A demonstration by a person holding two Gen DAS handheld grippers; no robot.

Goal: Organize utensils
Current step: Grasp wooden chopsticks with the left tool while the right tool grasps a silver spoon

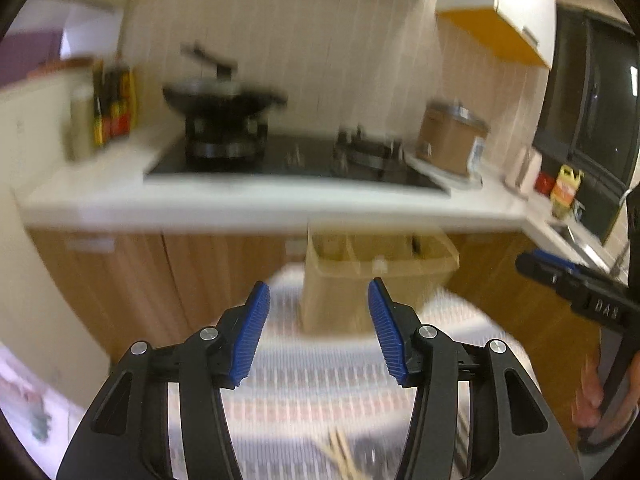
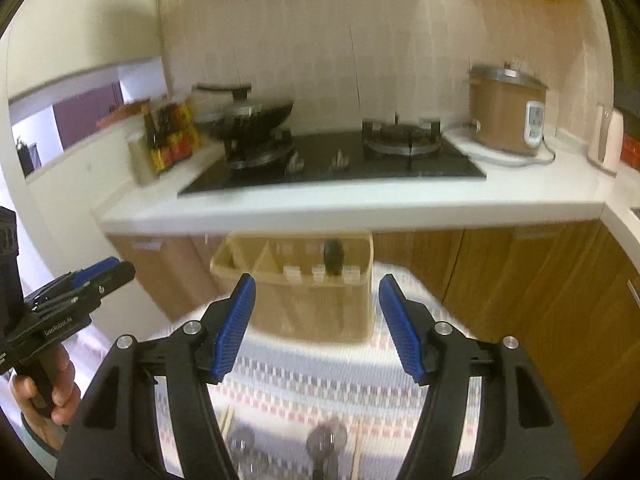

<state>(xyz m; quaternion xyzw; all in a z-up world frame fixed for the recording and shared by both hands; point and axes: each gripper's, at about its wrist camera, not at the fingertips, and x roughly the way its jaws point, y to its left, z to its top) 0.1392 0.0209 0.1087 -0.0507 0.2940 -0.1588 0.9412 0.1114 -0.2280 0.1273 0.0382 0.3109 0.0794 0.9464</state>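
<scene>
A beige utensil holder (image 1: 376, 280) with dividers stands at the far edge of a table with a checked cloth (image 1: 320, 380); it also shows in the right wrist view (image 2: 312, 292), with a dark utensil handle (image 2: 334, 256) standing in one compartment. My left gripper (image 1: 318, 328) is open and empty, held above the cloth short of the holder. My right gripper (image 2: 316, 324) is open and empty, also short of the holder. Wooden chopsticks (image 1: 340, 452) lie on the cloth below the left gripper. Metal spoons (image 2: 326, 440) and chopsticks (image 2: 228, 420) lie below the right gripper.
Behind the table runs a white counter (image 2: 360, 204) with a black gas hob (image 2: 340, 160), a wok (image 2: 256, 114), sauce bottles (image 2: 172, 136) and a brown rice cooker (image 2: 508, 116). Wooden cabinets (image 2: 520, 280) stand below. Each gripper shows at the edge of the other's view.
</scene>
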